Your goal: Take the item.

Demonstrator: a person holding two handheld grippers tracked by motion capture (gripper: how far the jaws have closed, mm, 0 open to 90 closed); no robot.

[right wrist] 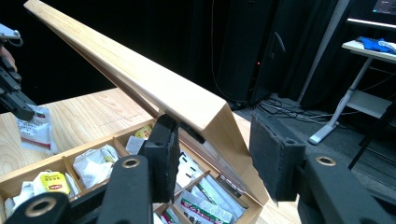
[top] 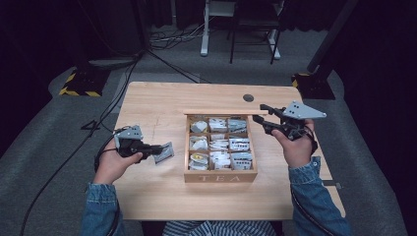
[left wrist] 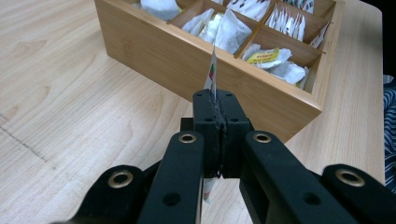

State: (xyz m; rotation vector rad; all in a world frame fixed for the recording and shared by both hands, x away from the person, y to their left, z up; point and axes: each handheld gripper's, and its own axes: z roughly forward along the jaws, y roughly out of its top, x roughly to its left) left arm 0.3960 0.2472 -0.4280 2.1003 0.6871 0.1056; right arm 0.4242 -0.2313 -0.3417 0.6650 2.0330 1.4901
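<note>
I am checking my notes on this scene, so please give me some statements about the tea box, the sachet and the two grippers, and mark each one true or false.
1. The left gripper is shut on a sachet. True.
2. The sachet is held above the tea box. False: it is held to the left of the box, over the table.
3. The lid is open. True.
4. The right gripper is shut tight on the lid. False: its jaws stand apart, about the lid's corner.
5. The box compartments are empty. False: they hold many sachets.
</note>
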